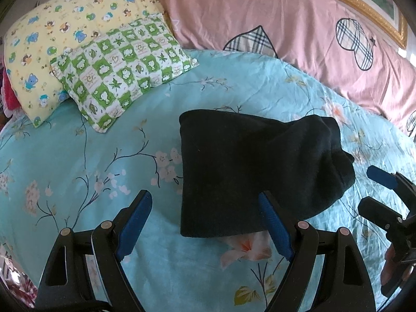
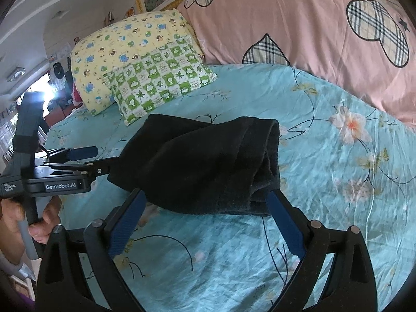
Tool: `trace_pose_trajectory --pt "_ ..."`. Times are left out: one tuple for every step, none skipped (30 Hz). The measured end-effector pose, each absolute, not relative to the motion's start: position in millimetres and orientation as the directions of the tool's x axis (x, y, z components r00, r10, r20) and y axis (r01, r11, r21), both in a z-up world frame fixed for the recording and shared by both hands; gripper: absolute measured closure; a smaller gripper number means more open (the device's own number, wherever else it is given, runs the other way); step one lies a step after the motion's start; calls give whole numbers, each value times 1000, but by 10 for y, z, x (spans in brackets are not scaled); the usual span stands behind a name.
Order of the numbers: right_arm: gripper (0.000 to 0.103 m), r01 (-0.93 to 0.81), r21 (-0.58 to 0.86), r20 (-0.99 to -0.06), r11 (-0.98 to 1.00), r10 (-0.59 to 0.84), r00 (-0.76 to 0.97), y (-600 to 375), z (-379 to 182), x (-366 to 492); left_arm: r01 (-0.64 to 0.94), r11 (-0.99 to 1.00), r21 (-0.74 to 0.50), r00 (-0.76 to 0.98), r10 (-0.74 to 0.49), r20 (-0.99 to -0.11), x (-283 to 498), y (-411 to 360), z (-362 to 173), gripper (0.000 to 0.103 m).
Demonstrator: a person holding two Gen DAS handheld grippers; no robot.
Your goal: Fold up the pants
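Observation:
The dark pants lie folded into a compact bundle on the turquoise floral bedspread; they also show in the right wrist view. My left gripper is open and empty, just in front of the bundle's near left edge, its right finger over the cloth's edge. My right gripper is open and empty, at the bundle's near edge. The right gripper also shows at the right edge of the left wrist view, and the left gripper at the left of the right wrist view.
A green checked pillow and a yellow bear-print pillow lie at the back left. A pink quilt with plaid hearts is piled along the back. A gold picture frame is behind it.

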State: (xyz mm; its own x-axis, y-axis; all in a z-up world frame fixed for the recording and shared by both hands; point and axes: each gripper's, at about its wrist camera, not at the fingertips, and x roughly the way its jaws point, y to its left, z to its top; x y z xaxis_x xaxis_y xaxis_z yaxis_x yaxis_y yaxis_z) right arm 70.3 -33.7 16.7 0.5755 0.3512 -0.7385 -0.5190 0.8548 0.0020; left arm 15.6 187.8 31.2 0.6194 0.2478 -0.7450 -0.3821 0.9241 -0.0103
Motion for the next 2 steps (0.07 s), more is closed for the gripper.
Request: trace_pose_trajectory --pt "8 -519 4 -737 855 354 576 -332 170 701 -382 924 -8 619 250 -744 155 1869 315 19" --pt "8 -520 6 -736 854 356 576 -324 171 700 -380 925 -5 619 250 -744 159 1861 318 19"
